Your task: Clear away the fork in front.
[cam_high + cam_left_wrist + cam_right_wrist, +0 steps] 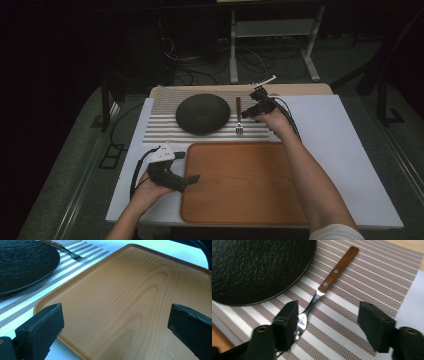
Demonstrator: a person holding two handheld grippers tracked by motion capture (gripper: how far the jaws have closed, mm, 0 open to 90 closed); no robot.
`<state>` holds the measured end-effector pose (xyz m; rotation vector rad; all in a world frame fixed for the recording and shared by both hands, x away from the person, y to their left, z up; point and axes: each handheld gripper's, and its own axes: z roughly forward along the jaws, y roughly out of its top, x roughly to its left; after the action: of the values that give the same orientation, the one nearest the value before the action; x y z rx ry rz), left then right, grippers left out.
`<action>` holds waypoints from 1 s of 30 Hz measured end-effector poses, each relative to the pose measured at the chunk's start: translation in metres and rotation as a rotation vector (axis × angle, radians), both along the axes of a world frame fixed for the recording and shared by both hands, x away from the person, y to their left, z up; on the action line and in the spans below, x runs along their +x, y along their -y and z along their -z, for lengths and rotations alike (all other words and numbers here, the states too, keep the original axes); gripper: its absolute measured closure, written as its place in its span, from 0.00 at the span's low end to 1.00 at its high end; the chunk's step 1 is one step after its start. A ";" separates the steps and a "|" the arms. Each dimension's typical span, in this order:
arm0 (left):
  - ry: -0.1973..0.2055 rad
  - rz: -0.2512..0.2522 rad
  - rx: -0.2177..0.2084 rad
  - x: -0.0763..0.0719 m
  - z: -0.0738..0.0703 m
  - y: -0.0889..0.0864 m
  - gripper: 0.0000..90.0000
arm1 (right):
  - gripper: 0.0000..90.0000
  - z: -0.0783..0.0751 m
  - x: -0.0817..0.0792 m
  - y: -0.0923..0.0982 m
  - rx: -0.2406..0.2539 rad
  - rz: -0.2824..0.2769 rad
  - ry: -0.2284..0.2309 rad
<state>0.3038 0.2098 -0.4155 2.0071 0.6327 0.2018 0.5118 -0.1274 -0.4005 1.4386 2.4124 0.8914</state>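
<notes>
A fork [239, 117] with a brown wooden handle [337, 268] lies on a striped placemat [160, 125], just right of a dark round plate [202, 113]. My right gripper [247, 114] hovers low over the fork, open. In the right gripper view [329, 322] the fork's metal head sits against the inner side of the left jaw, and the right jaw stands well clear of it. My left gripper [192, 179] rests at the left edge of a wooden tray [240, 182], open with nothing between its jaws [116, 322].
The tray [130, 290] lies in front of the placemat on a white table top [340, 150]. The plate [257, 267] lies close to the fork's left. Beyond the table's far edge are cables and a white frame on the dark floor.
</notes>
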 end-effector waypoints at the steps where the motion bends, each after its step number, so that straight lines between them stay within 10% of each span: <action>1: 0.000 0.001 0.000 0.000 0.000 0.000 0.00 | 0.47 0.002 0.005 -0.003 -0.004 0.010 -0.015; 30: 0.000 0.005 -0.002 0.001 0.001 -0.001 0.00 | 0.68 0.026 0.056 -0.051 -0.157 0.051 -0.179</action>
<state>0.3052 0.2110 -0.4161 2.0068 0.6278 0.1984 0.5678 -0.0760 -0.4268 1.5728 2.4939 0.5692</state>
